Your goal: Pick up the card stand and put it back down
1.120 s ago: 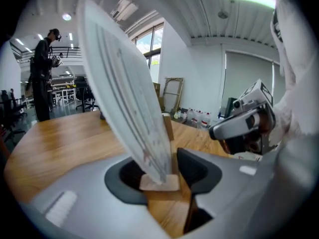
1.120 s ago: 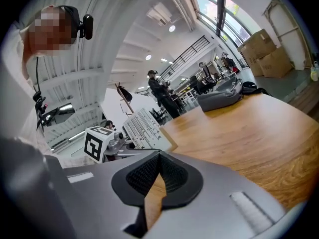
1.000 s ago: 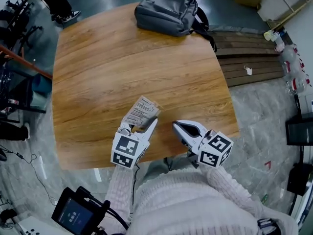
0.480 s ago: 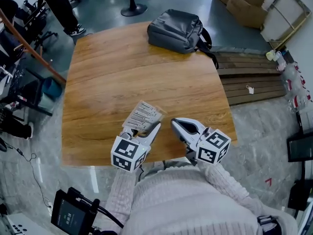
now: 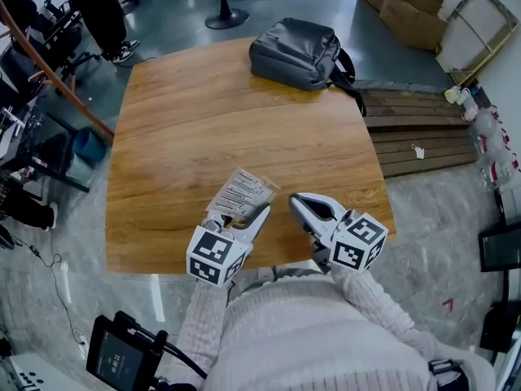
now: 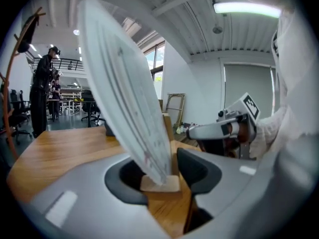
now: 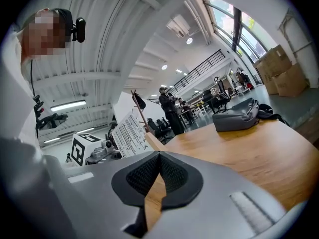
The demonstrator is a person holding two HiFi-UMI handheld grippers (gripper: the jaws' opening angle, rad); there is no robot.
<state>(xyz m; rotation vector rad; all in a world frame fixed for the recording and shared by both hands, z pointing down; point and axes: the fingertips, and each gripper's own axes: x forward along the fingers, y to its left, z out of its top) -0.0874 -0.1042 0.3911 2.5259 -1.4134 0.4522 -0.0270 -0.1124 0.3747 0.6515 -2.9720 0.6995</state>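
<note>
My left gripper (image 5: 238, 215) is clamped on the pale wooden base of the white printed card stand (image 5: 241, 192), which looks lifted off the brown wooden table (image 5: 203, 112). My right gripper (image 5: 298, 201) hangs beside it, jaws together and empty. I judge the pick-up done; setting it down remains.

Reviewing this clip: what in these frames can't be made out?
- Print on the card stand's card: too small in the head view, near edge-on in the left gripper view.
- Any gap under its wooden base: covered by the card and the left claw in the head view.
- Backpack's far side, head view: faces away.
- Device screen's text, head view: too small.
</note>
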